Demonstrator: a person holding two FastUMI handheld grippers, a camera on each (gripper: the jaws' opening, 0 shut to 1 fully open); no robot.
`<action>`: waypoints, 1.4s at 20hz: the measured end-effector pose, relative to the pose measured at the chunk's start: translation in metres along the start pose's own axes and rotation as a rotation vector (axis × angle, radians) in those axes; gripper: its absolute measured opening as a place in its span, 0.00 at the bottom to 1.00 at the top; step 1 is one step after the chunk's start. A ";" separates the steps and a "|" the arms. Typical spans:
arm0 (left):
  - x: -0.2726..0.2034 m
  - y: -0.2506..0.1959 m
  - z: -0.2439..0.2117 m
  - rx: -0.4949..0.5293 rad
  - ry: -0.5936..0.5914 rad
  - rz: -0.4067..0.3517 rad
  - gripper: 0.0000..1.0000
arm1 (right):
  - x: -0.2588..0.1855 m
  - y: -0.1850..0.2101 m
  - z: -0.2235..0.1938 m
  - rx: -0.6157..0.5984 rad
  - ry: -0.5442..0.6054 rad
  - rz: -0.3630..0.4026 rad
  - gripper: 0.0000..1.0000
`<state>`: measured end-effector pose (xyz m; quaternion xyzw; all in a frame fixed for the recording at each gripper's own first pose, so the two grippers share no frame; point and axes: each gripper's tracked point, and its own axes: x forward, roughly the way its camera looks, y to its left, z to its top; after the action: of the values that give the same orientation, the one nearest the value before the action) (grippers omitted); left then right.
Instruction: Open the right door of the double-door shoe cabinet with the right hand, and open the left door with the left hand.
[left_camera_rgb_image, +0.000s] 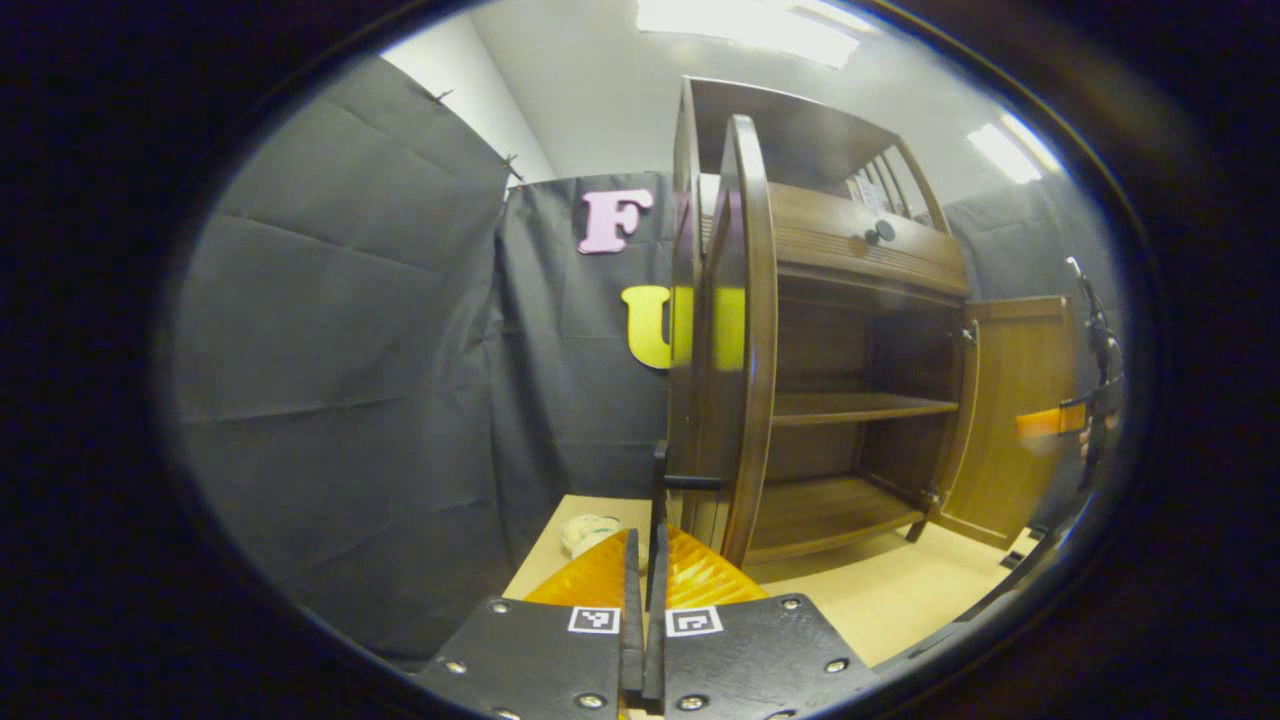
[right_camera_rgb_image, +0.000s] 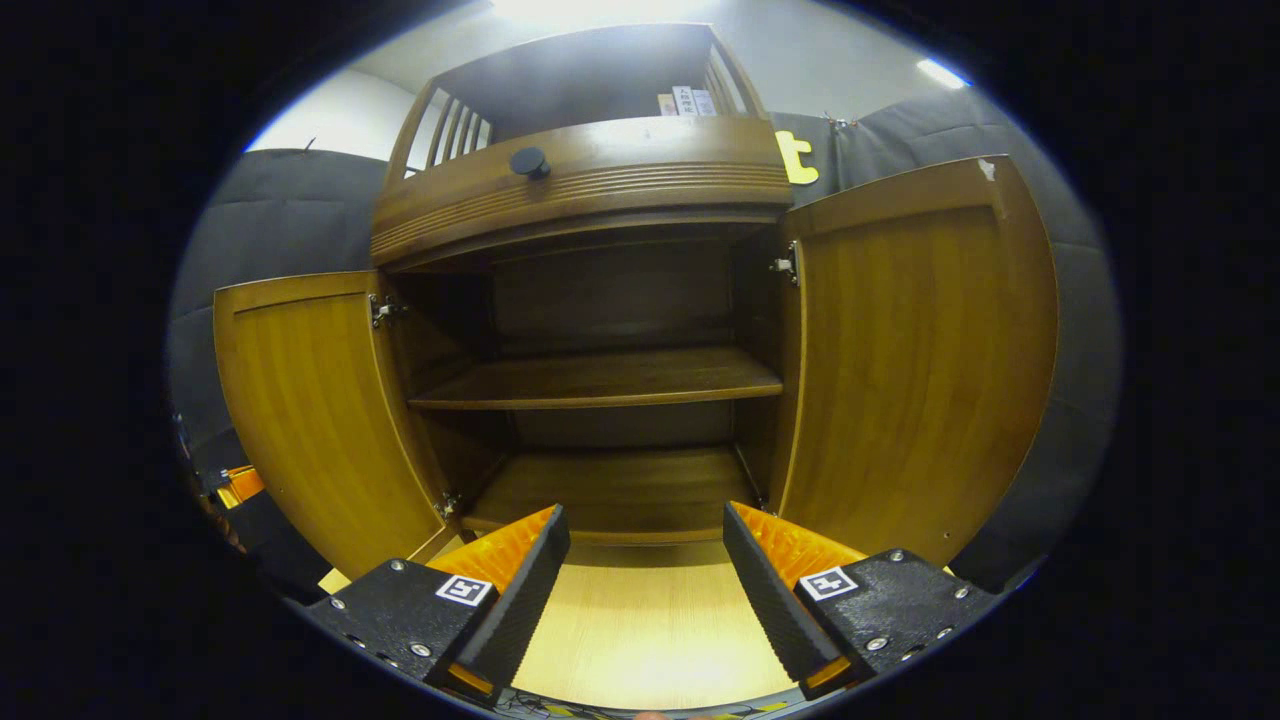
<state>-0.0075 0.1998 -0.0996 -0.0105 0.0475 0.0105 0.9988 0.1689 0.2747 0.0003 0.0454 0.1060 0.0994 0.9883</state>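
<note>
While the left gripper (left_camera_rgb_image: 645, 560) is keeping its fingers pressed almost together beside the left door's (left_camera_rgb_image: 735, 340) edge | right gripper (right_camera_rgb_image: 645, 560) is holding its fingers wide, gripping nothing | shoe cabinet (right_camera_rgb_image: 600, 190) is standing with both doors swung open, right door (right_camera_rgb_image: 920, 350) included, shelves bare.

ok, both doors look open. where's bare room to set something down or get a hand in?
Free: the middle shelf and the bottom shelf, both bare between the open left door and right door; also the light floor in front. Crowded: the left door's edge, beside the shut left hand-held gripper.
</note>
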 end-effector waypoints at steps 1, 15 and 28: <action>-0.011 0.001 0.009 0.008 -0.009 0.030 0.03 | -0.003 -0.007 0.006 0.000 -0.031 -0.023 0.92; -0.088 -0.125 0.103 0.024 -0.126 0.227 1.00 | -0.047 -0.082 0.030 -0.028 -0.119 -0.034 0.92; -0.092 -0.242 0.118 -0.022 -0.166 0.183 1.00 | -0.094 -0.126 0.021 -0.094 -0.145 0.015 0.92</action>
<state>-0.0829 -0.0414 0.0313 -0.0162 -0.0350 0.1028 0.9940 0.1074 0.1305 0.0256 0.0066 0.0292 0.1081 0.9937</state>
